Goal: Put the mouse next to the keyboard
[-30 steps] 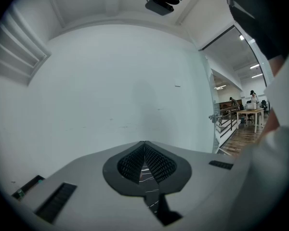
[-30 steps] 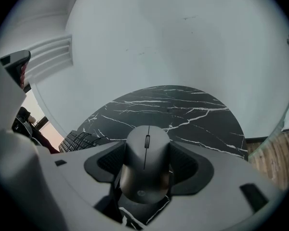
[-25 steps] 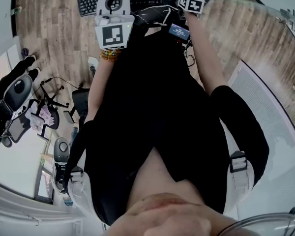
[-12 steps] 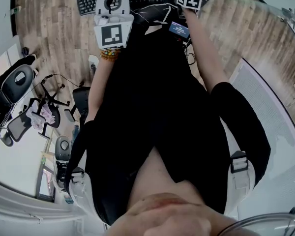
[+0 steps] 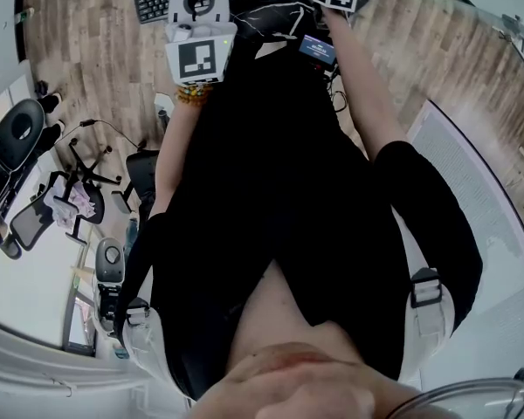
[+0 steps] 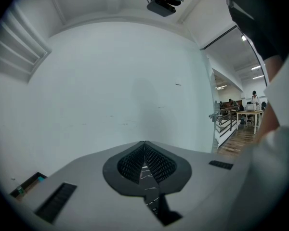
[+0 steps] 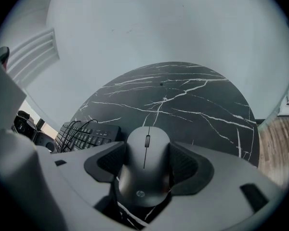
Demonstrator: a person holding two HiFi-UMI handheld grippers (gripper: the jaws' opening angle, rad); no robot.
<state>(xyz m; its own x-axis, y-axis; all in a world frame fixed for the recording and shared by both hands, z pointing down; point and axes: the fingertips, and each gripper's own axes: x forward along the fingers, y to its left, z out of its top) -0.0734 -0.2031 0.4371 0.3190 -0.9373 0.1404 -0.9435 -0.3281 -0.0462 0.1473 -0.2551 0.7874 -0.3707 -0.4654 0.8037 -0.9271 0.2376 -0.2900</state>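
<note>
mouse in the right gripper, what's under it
The mouse is clamped in the right gripper. Below it a sliver of the marbled table shows, with the keyboard to its left. The mouse's body covers its underside, so contact with the table cannot be told.

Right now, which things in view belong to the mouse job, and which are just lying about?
Job:
- mouse, clamped in the right gripper
- keyboard, left of the mouse
- black marble table, under both

Lying about:
- left gripper, shut on nothing, facing a bare wall
- office chairs on the floor to the person's left
</note>
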